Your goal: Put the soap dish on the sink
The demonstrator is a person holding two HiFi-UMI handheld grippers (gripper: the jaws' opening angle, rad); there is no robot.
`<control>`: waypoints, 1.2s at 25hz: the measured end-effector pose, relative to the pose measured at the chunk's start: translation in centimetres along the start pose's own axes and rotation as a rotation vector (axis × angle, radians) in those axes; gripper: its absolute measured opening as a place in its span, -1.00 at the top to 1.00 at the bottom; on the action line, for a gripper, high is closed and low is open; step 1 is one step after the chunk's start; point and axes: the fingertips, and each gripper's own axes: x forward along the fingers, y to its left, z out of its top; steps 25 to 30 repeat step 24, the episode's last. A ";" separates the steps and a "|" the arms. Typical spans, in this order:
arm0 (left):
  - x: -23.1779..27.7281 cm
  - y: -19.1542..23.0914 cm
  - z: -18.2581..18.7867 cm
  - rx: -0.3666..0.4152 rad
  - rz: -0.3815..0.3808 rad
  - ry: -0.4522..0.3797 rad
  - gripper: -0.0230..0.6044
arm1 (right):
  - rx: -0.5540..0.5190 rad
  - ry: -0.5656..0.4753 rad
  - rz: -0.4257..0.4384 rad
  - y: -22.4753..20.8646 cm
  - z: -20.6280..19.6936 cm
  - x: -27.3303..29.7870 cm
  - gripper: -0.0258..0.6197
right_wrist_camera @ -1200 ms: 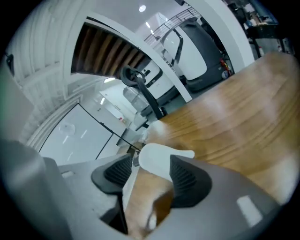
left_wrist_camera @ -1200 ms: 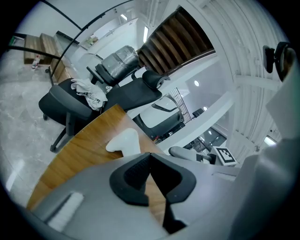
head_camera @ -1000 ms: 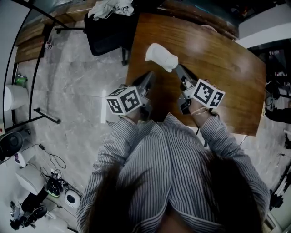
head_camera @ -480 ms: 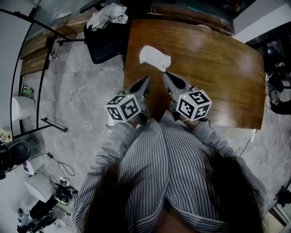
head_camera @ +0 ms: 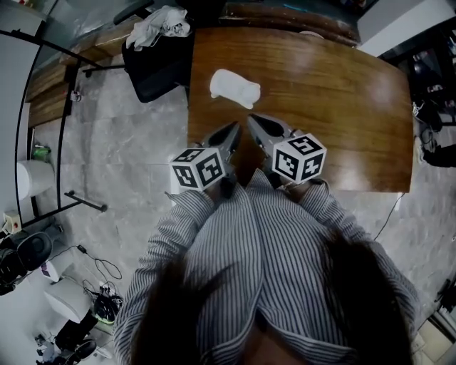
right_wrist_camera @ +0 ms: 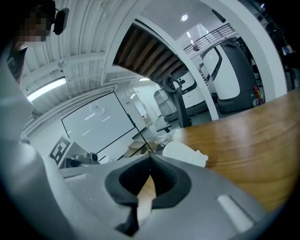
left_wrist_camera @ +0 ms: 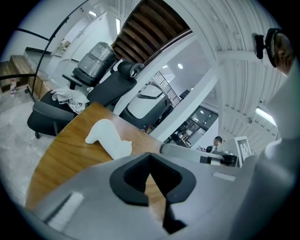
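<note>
The soap dish (head_camera: 235, 88) is a white, lumpy piece lying on the wooden table (head_camera: 335, 93) near its left end. It also shows in the left gripper view (left_wrist_camera: 108, 138) and the right gripper view (right_wrist_camera: 185, 153). My left gripper (head_camera: 235, 128) is shut and empty, its tips over the table's near edge, short of the dish. My right gripper (head_camera: 251, 119) is shut too, with nothing between its jaws, close beside the left and a little nearer the dish. Neither touches the dish. Each gripper sees the other at its side: the right gripper (left_wrist_camera: 197, 152) and the left gripper (right_wrist_camera: 75, 159).
A black office chair (head_camera: 153, 50) with a white cloth (head_camera: 164, 20) on it stands at the table's left far corner. Grey marble floor (head_camera: 121, 142) lies to the left, with a black rail stand (head_camera: 68, 192) and cables and gear (head_camera: 43, 271) at the lower left.
A second ago the right gripper's tips were at the soap dish; it has since drawn back toward me and rolled. The left gripper shifted alongside it. The dish stays on the table.
</note>
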 end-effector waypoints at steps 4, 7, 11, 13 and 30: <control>0.5 0.1 0.0 0.017 -0.006 0.022 0.93 | -0.009 0.022 -0.016 -0.3 -0.2 0.1 0.92; 0.9 0.4 -0.1 0.015 -0.004 0.039 0.93 | -0.006 0.033 -0.020 -0.6 -0.2 0.2 0.92; 1.2 0.4 0.0 0.006 -0.010 0.045 0.93 | -0.007 0.049 -0.031 -0.9 -0.5 0.1 0.92; 1.3 0.4 0.2 0.005 -0.013 0.049 0.93 | -0.008 0.057 -0.039 -1.1 -0.5 0.1 0.92; 1.4 1.1 0.7 -0.022 -0.012 0.065 0.93 | -0.019 0.088 -0.059 -1.2 -0.2 0.9 0.92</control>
